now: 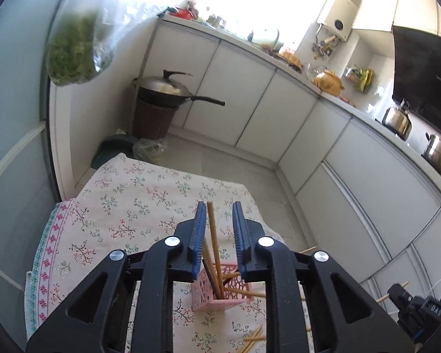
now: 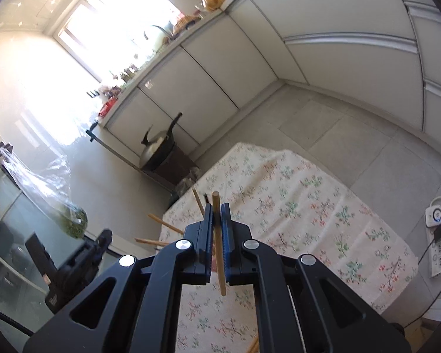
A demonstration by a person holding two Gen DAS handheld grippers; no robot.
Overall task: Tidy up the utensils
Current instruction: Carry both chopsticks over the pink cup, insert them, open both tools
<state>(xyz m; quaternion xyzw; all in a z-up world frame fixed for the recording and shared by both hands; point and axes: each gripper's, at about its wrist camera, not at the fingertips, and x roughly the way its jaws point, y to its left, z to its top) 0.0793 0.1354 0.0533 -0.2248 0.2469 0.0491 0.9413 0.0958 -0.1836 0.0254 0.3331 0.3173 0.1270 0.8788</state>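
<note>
A pink perforated holder (image 1: pixel 220 295) stands on the floral tablecloth (image 1: pixel 117 206) and holds several wooden chopsticks (image 1: pixel 213 235). My left gripper (image 1: pixel 219 214) hovers above the holder with its jaws open; a chopstick standing in the holder rises between them without being pinched. Loose chopsticks (image 1: pixel 252 338) lie on the cloth near the holder. My right gripper (image 2: pixel 217 210) is shut on a single wooden chopstick (image 2: pixel 219 250) and holds it upright above the tablecloth (image 2: pixel 308 206). More chopstick ends (image 2: pixel 164 225) stick out to its left.
A wok with lid (image 1: pixel 167 88) sits on a brown stand beyond the table. White cabinets (image 1: pixel 279 111) run along the wall, with pots (image 1: pixel 397 120) on the counter. A bag of greens (image 1: pixel 73 53) hangs at left. A power strip (image 2: pixel 438 250) lies on the floor at right.
</note>
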